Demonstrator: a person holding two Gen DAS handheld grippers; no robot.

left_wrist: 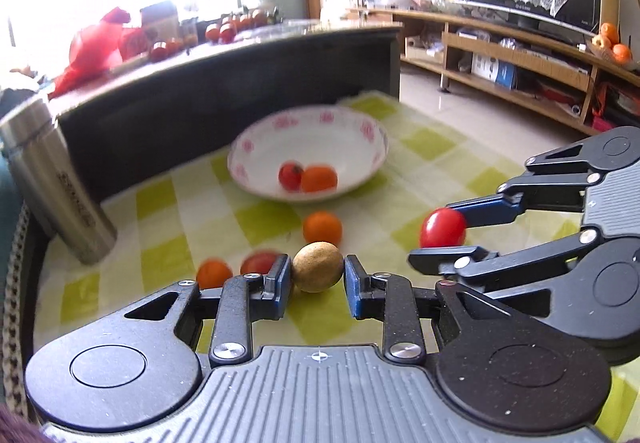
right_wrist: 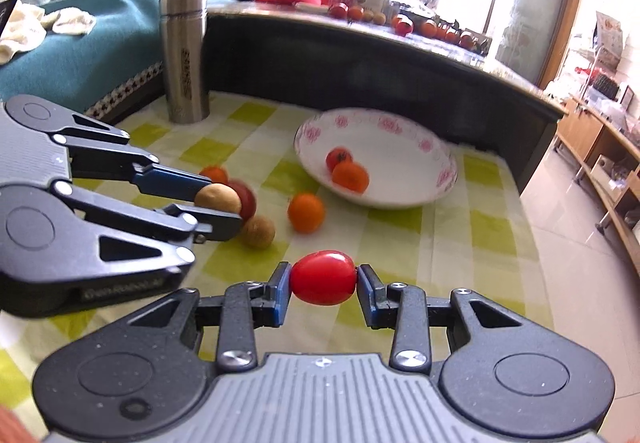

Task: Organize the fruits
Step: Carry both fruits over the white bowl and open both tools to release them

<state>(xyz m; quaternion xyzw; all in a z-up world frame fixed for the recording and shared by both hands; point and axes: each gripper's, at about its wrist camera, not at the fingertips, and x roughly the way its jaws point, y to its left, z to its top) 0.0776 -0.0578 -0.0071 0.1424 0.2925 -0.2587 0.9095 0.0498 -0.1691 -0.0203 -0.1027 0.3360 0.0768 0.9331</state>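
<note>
We held both fruits lifted — left gripper (left_wrist: pixel 318 275) clamped on the longan (left_wrist: pixel 318 272), right gripper (right_wrist: pixel 323 279) on the tomato (right_wrist: pixel 323 277). Next, we judged: carry to bowl (right_wrist: pixel 440 179) — release.

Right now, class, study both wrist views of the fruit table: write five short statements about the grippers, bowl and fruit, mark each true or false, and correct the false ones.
1. The right gripper grips a red tomato. True.
2. The left gripper holds an orange. False: a brown round fruit sits between its fingers.
3. The bowl is empty. False: it holds a small tomato and an orange fruit.
4. A steel flask stands upright on the checked cloth. True.
5. An orange fruit on the cloth lies outside the bowl. True.
</note>
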